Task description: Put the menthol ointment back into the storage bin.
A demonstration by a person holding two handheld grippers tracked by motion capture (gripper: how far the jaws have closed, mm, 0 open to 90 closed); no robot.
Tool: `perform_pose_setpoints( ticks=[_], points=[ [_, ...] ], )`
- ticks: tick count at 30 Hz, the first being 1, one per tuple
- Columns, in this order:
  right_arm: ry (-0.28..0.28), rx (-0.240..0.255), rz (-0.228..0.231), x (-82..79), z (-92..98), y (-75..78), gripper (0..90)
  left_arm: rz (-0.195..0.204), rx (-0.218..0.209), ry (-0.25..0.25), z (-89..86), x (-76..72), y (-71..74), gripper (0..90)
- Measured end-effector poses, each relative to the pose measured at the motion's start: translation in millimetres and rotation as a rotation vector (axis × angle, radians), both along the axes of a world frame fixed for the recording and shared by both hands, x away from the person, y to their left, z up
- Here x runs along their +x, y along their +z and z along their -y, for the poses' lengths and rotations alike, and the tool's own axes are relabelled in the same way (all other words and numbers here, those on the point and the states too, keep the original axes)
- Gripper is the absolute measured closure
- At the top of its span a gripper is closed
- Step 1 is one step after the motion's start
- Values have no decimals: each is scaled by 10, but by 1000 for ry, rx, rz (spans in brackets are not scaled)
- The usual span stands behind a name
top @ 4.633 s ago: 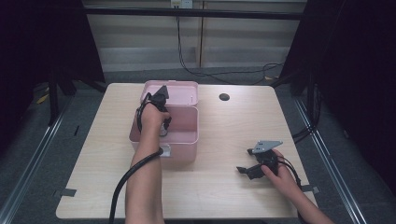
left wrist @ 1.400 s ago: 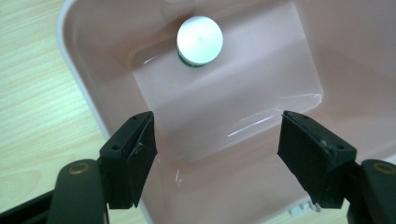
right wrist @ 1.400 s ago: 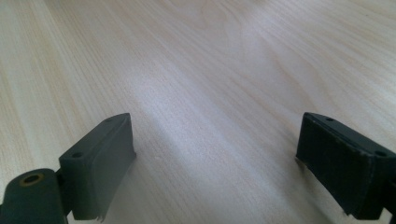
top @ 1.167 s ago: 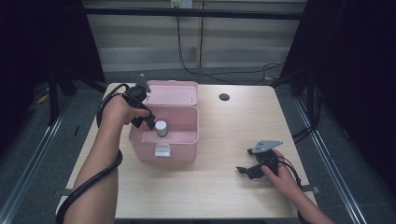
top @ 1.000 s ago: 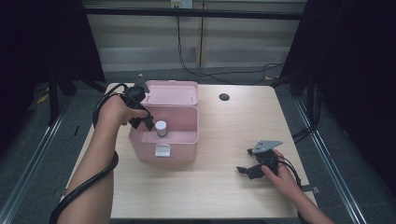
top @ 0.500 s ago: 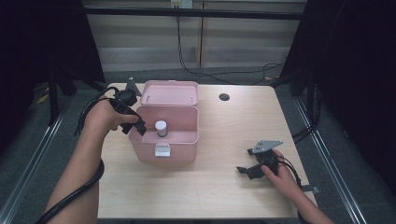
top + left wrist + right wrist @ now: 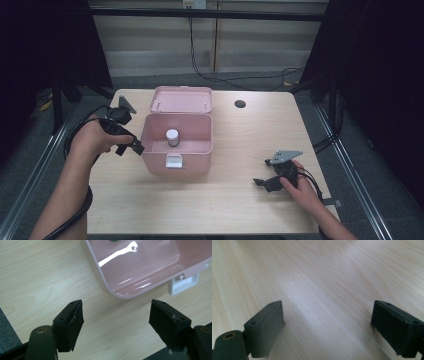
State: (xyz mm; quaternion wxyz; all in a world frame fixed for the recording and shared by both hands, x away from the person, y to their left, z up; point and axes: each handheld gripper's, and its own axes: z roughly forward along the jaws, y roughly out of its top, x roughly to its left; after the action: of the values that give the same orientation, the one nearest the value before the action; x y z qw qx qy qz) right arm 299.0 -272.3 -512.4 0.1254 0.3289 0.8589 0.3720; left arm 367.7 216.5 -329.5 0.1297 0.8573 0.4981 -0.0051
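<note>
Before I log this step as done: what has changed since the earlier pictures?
The left gripper has come out of the pink box, where it was reaching in, and has moved off to the box's left side, jaws open and empty. The small white-capped jar now stands inside, clear of the jaws. The right gripper, the open lid and the dark round spot on the table stayed put.

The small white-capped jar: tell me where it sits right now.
In the high view the small white-capped jar stands upright inside the open pink box, near the middle of its floor, with the left gripper just outside the box's left wall.
</note>
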Motion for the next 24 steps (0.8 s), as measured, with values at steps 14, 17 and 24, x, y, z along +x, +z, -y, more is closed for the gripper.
perform_pose_setpoints(
  ticks=[14,17,24],
  points=[
    [1,0,1,0,0,-1,105,9,-31,-13,-172,-175,-364,257],
    [0,-1,-2,-2,0,0,104,8,-35,-16,-189,-196,-482,251],
    [0,-1,-2,-2,1,0,105,19,-59,-17,-216,-237,-711,246]
  ],
)
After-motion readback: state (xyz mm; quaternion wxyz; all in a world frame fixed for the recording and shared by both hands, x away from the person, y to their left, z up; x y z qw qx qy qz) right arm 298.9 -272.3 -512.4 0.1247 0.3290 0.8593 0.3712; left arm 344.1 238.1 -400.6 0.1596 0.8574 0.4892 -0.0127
